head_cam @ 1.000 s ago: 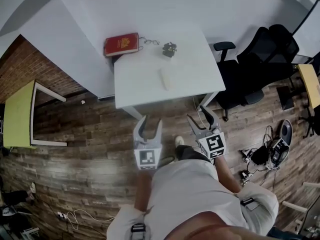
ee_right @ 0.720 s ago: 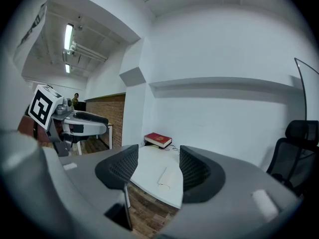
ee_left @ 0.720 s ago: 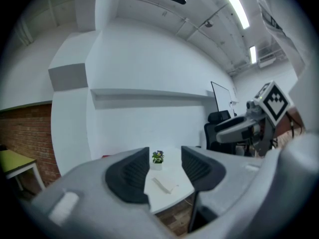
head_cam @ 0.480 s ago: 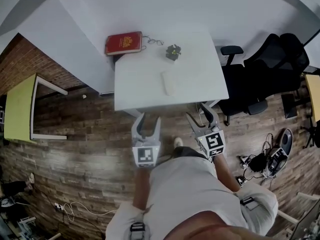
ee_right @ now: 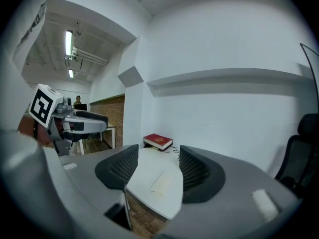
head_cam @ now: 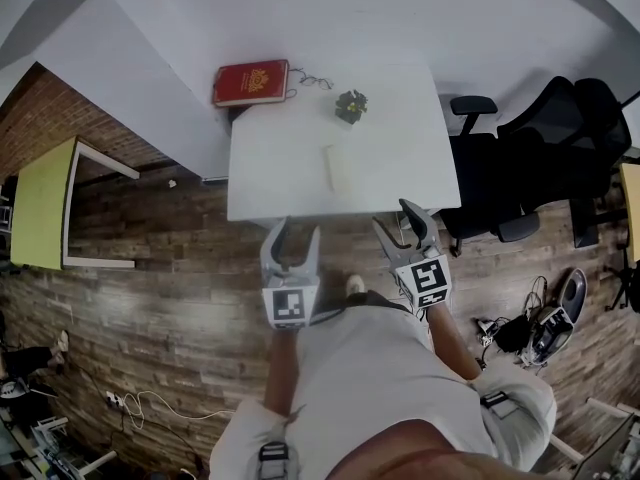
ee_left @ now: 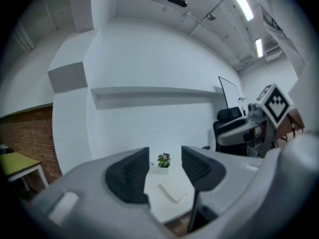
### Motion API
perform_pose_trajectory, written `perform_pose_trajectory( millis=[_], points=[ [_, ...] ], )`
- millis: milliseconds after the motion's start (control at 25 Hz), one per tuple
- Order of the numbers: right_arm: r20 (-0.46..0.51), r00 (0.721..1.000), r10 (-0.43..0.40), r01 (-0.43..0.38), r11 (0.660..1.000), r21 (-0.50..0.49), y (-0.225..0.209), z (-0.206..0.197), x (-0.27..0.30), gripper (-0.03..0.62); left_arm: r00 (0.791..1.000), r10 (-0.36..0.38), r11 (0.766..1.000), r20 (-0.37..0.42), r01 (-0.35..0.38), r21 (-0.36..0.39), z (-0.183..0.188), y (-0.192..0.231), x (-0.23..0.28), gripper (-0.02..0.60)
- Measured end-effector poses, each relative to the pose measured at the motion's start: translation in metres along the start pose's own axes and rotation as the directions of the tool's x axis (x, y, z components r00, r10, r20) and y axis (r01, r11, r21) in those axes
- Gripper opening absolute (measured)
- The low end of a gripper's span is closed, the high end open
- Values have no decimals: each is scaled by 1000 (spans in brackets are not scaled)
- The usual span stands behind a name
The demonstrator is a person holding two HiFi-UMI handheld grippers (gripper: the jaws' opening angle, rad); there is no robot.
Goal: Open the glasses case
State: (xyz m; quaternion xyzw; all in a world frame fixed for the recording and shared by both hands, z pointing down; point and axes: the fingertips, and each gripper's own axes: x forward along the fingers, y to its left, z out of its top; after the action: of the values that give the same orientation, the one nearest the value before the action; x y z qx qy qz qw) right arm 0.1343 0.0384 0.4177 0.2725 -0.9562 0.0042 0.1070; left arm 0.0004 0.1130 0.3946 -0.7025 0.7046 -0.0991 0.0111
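Note:
A pale, long glasses case (head_cam: 337, 168) lies closed near the middle of the white table (head_cam: 270, 183); it also shows between the jaws in the left gripper view (ee_left: 169, 192) and the right gripper view (ee_right: 158, 182). My left gripper (head_cam: 291, 234) hangs just off the table's near edge, open, with nothing between its fingers. My right gripper (head_cam: 403, 224) is beside it to the right, also open and holding nothing. Both point toward the table, well short of the case.
A red book (head_cam: 250, 82) lies at the table's far left corner, with eyeglasses (head_cam: 312, 80) next to it. A small potted plant (head_cam: 350, 105) stands behind the case. Black office chairs (head_cam: 540, 158) stand to the right. A yellow-green table (head_cam: 40, 213) is at left.
Both grippers have come nearer to the table's near edge, along with the person. Their jaws stand as wide as before.

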Motion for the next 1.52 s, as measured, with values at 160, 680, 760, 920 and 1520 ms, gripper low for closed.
perform_pose_trajectory(
  millis=[160, 680, 760, 920, 1520],
  points=[
    [7, 1000, 7, -7, 1000, -5, -6, 3, 12, 249, 1000, 12, 1000, 9, -12, -10, 3, 7, 11, 206],
    [-3, 1000, -13, 13, 1000, -7, -31, 9, 53, 249, 1000, -16, 1000, 17, 16, -6, 4, 27, 57, 207],
    [-5, 1000, -22, 22, 1000, -3, -35, 9, 61, 249, 1000, -26, 1000, 14, 26, -9, 4, 32, 66, 207],
    [-16, 999, -37, 37, 999, 9, -44, 7, 83, 249, 999, -53, 999, 5, 53, -2, -1, 43, 88, 207],
    [-67, 990, -126, 129, 991, 31, -72, 10, 150, 249, 984, -175, 984, -12, 175, 0, -10, 84, 163, 210]
  ],
)
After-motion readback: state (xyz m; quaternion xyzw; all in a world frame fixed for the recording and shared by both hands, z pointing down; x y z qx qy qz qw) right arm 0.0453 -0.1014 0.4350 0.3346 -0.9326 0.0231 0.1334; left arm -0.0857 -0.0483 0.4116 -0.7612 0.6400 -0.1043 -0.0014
